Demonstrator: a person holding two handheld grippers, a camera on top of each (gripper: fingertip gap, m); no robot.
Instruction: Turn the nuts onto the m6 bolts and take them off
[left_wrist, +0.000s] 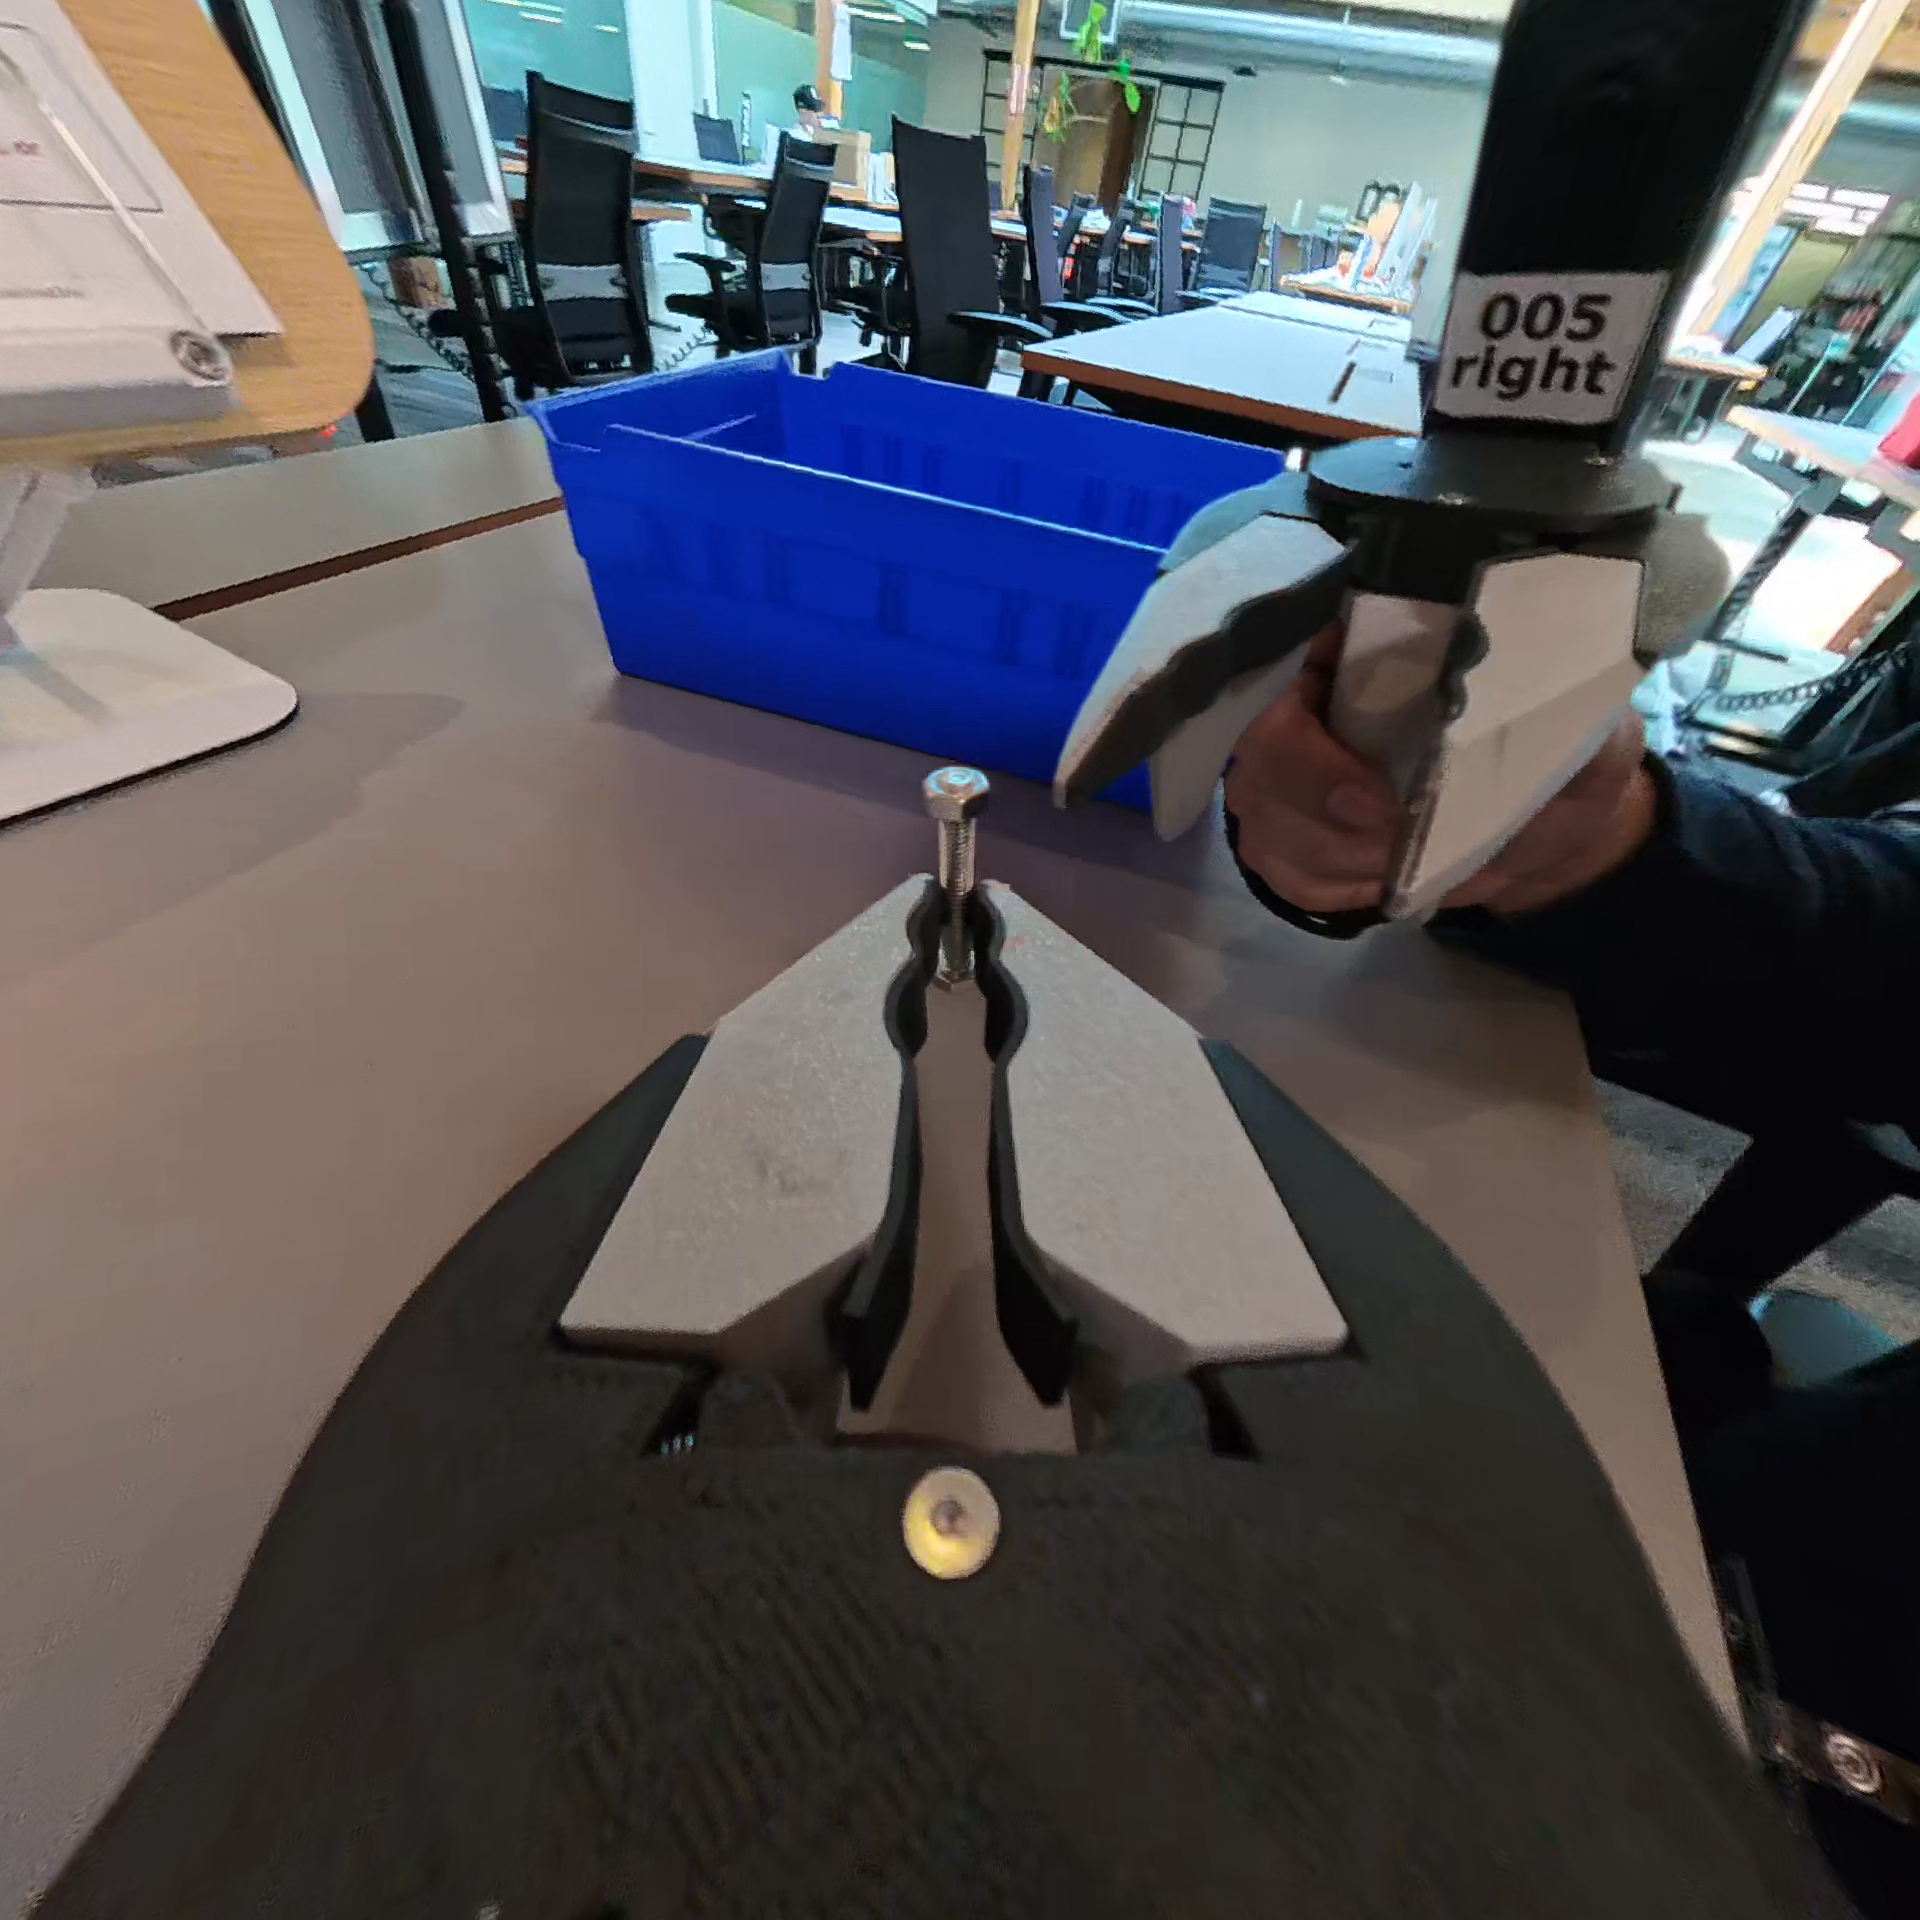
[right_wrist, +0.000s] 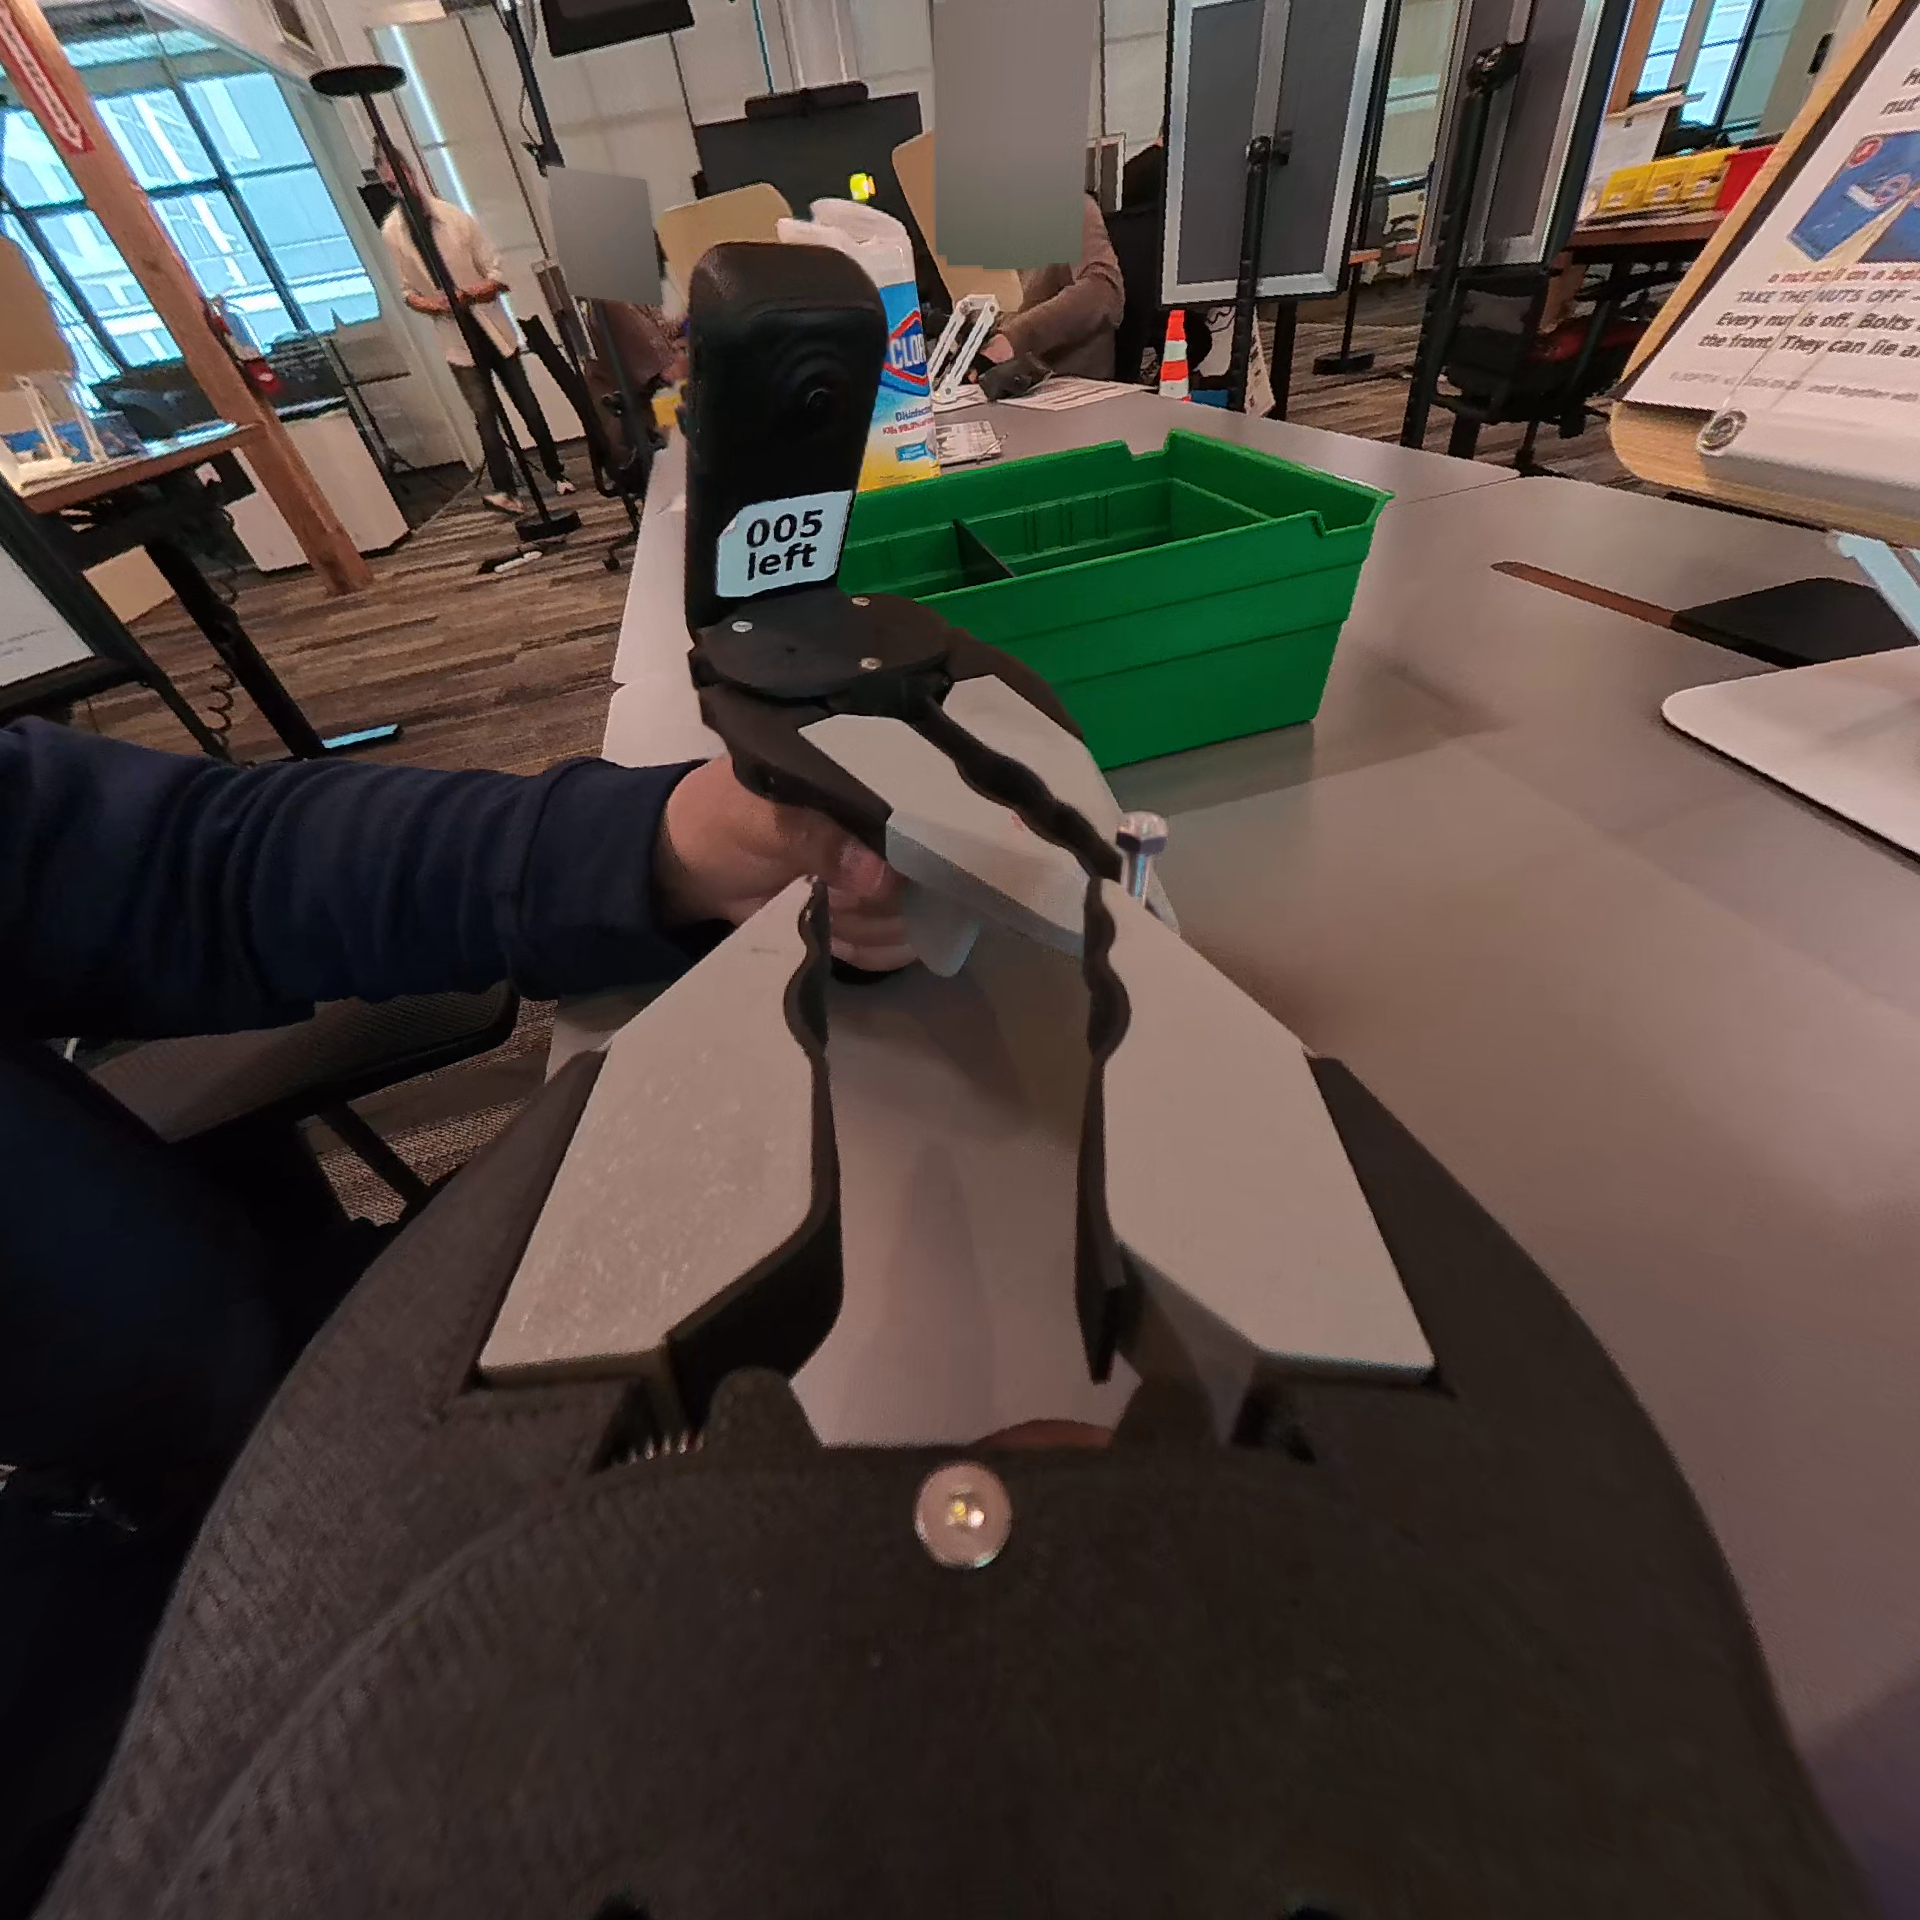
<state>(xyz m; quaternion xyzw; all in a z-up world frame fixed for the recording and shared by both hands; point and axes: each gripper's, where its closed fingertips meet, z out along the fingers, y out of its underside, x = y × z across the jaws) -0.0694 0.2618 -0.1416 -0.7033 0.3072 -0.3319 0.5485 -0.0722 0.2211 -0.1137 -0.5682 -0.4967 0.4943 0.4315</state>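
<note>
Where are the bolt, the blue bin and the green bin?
bolt (left_wrist: 954, 847): left wrist view, on the threaded shank above the left gripper (left_wrist: 956, 902) fingertips.
blue bin (left_wrist: 831, 613): left wrist view, on its near side wall.
green bin (right_wrist: 1195, 634): right wrist view, on its near wall.

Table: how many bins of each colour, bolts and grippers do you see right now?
blue bin: 1
green bin: 1
bolt: 1, clamped upright in the left gripper
grippers: 2, the left gripper and the right gripper, which is open and holds nothing
Total: 5
</note>
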